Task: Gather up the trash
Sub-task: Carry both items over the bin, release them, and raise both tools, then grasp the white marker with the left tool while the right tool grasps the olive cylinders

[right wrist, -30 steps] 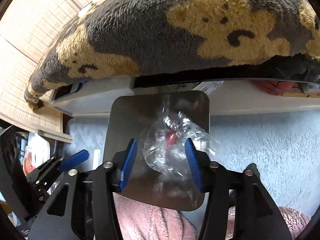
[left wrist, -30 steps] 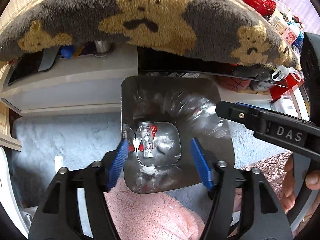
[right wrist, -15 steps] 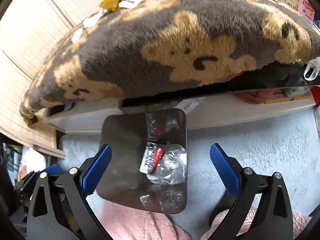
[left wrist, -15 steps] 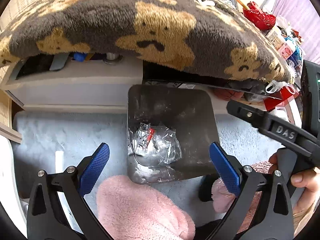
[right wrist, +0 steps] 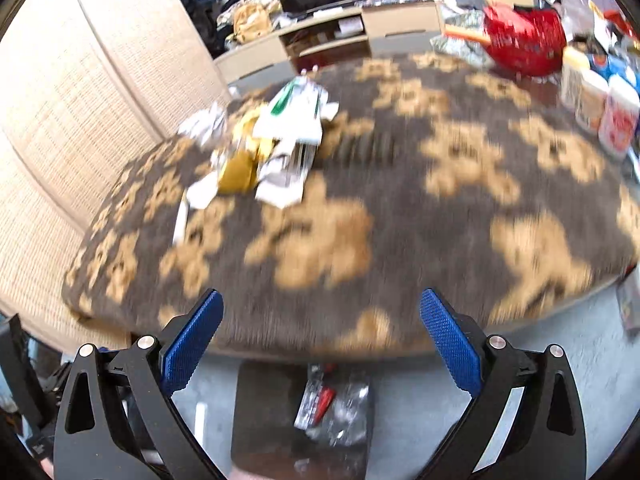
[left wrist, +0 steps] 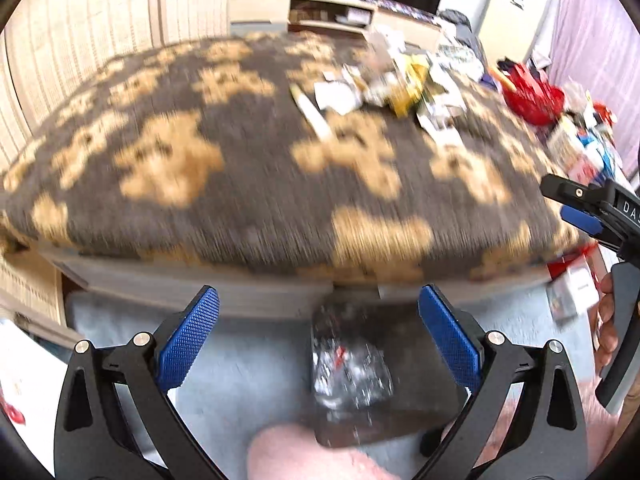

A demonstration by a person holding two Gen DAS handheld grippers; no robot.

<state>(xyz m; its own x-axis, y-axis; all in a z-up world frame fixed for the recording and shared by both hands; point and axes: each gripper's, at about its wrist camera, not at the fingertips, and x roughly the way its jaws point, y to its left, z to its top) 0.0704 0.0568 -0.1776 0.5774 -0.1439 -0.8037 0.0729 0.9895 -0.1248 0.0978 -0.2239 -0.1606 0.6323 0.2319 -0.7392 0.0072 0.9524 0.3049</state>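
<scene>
A dark metal bin (left wrist: 420, 380) stands on the pale carpet below the table edge, with crumpled clear and red wrappers (left wrist: 348, 368) inside; it also shows in the right wrist view (right wrist: 264, 408). A pile of white, yellow and green paper trash (left wrist: 392, 84) lies on the bear-patterned blanket at the far side, also seen in the right wrist view (right wrist: 268, 148). My left gripper (left wrist: 318, 340) is open and empty above the bin. My right gripper (right wrist: 322, 344) is open and empty over the table edge; it shows at the right of the left wrist view (left wrist: 580, 208).
The brown bear-patterned blanket (right wrist: 400, 220) covers the low table. A red bag (right wrist: 524, 40), jars and boxes (right wrist: 608, 108) crowd the right end. A woven sofa (right wrist: 60, 120) is to the left. A pink fluffy slipper (left wrist: 304, 456) is near the bin.
Both grippers have risen and tilted up from over the bin toward the tabletop. The trash let go earlier now lies in the bin. Both sets of jaws stay wide open.
</scene>
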